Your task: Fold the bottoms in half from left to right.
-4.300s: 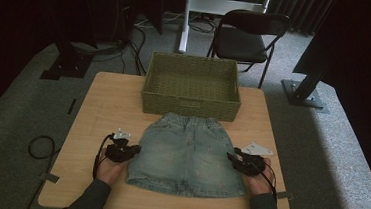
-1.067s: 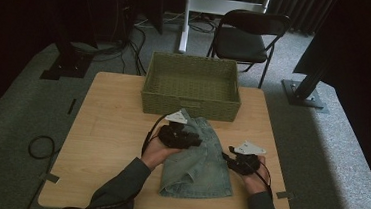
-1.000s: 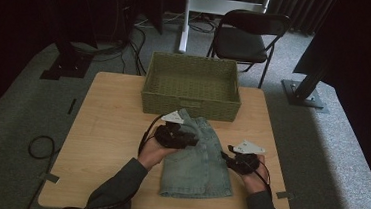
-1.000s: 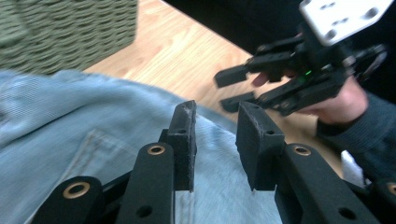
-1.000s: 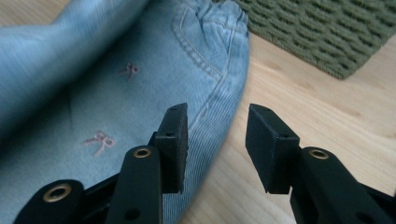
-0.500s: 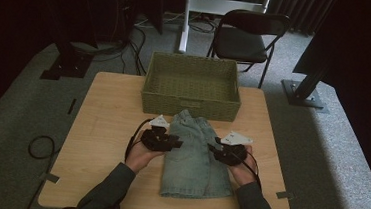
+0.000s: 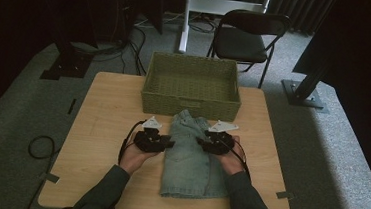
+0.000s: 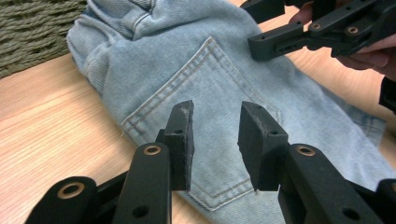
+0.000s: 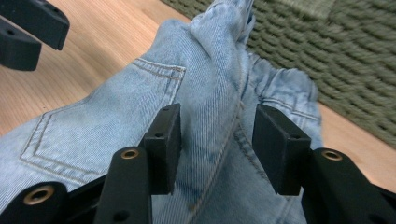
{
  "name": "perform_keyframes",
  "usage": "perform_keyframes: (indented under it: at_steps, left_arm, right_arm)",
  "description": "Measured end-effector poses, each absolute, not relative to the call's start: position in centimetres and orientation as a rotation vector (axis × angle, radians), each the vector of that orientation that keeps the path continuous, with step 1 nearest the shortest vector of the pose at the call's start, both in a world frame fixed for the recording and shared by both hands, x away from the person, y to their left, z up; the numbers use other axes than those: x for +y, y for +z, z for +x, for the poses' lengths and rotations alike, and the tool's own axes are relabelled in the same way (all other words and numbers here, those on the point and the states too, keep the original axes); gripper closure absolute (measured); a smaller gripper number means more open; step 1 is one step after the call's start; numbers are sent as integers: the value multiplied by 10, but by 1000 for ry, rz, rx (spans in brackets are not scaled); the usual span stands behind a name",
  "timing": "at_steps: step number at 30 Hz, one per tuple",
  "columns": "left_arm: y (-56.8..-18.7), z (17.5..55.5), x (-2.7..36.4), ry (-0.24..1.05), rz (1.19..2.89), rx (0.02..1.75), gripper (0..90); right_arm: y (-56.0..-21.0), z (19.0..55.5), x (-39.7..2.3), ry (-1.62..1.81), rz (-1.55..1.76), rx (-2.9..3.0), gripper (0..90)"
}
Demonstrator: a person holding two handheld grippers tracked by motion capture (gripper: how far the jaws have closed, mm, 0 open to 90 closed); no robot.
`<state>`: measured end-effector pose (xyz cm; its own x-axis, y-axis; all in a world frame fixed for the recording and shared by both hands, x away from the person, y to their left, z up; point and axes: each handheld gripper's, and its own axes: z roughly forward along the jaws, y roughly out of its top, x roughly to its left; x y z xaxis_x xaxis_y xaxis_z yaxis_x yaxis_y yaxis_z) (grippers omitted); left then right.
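Light blue denim shorts (image 7: 190, 157) lie folded in half lengthwise on the wooden table (image 7: 103, 108), waistband toward the basket. My left gripper (image 7: 167, 143) hovers at the shorts' left edge, open, its jaws over the back pocket (image 8: 205, 98) with nothing between them. My right gripper (image 7: 201, 143) is at the shorts' right edge, open, its jaws straddling a raised fold of denim (image 9: 219, 93) without closing on it. The left gripper view also catches the right gripper (image 8: 299, 35), and the right gripper view shows the left gripper (image 9: 28, 28) farther off.
A woven green basket (image 7: 189, 102) stands at the table's far edge, just beyond the waistband (image 8: 126, 18). A folding chair (image 7: 244, 39) and cables (image 7: 40, 145) are on the carpet around the table. Bare tabletop lies left and right of the shorts.
The left gripper has let go of the folded-over half of the shorts and drawn back left. The right gripper moved in toward the shorts' right edge. The shorts now lie folded narrow.
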<state>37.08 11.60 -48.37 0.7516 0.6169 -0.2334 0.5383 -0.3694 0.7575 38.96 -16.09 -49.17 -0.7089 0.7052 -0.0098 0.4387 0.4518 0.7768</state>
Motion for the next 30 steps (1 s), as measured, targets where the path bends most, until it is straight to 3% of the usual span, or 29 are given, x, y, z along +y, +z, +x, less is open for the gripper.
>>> perform_keyframes:
  at_steps: [1, 2, 11, 16, 20, 30]
  left_arm:
    - [-485, 371, 117, 112, 2055, 872, 656]
    - [-486, 371, 117, 114, 2055, 871, 655]
    - [-480, 370, 115, 119, 2048, 846, 651]
    - [-481, 369, 109, 109, 2048, 836, 649]
    - [-484, 370, 104, 98, 2061, 823, 648]
    - [-490, 368, 88, 78, 2090, 795, 646]
  right_arm:
    - [-492, 390, -158, 1103, 971, 2383, 776]
    - [-491, 388, -157, 1102, 965, 2382, 803]
    - [-461, 367, -159, 1145, 898, 2320, 818]
    - [-439, 366, -186, 1153, 959, 2226, 816]
    - [-446, 371, -204, 1119, 1043, 2222, 816]
    - [-510, 393, -226, 983, 1268, 2317, 804]
